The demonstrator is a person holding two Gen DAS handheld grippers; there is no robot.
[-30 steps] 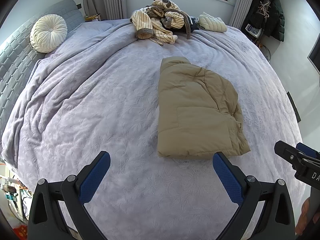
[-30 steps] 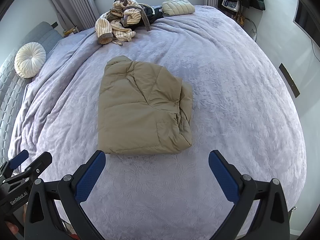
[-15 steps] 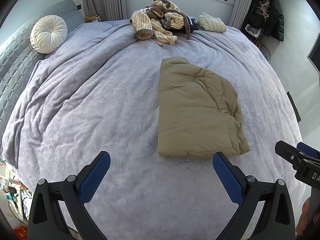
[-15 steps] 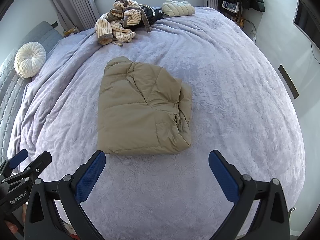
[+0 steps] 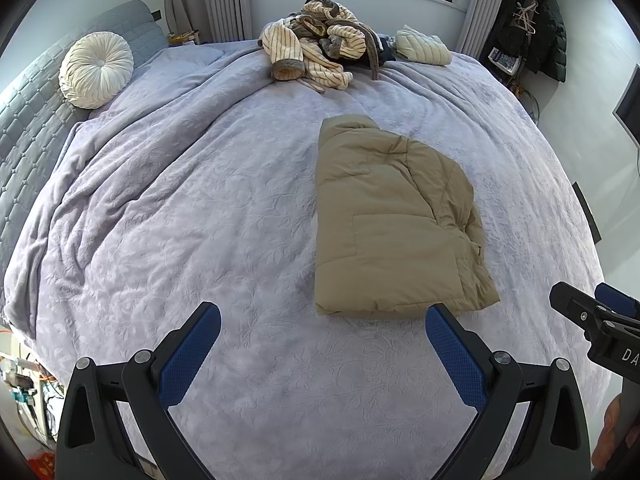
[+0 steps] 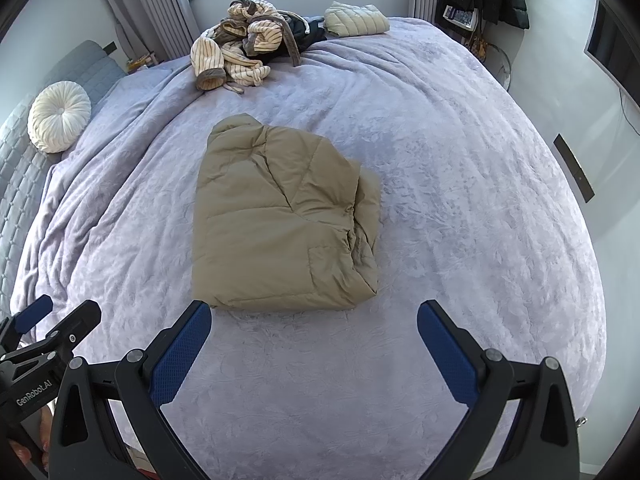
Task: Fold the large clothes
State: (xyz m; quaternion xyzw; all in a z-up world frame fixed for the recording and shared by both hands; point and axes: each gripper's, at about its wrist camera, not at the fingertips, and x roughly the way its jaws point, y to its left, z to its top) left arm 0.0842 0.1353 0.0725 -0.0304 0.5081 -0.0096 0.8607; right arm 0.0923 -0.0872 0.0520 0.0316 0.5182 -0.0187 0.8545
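Observation:
A tan puffer jacket [image 5: 392,220] lies folded into a rough rectangle in the middle of the lavender bed [image 5: 200,208]; it also shows in the right wrist view [image 6: 280,220]. My left gripper [image 5: 322,354] is open and empty, above the bed near the jacket's near edge. My right gripper [image 6: 314,350] is open and empty, just in front of the same near edge. Each gripper shows at the edge of the other's view, the right one [image 5: 600,328] and the left one [image 6: 44,340].
A pile of striped and dark clothes [image 5: 320,48] and a folded pale quilted jacket [image 5: 420,46] lie at the far end of the bed. A round white cushion [image 5: 96,70] leans on the grey headboard [image 5: 24,120]. Dark coats [image 5: 540,20] hang at the right wall.

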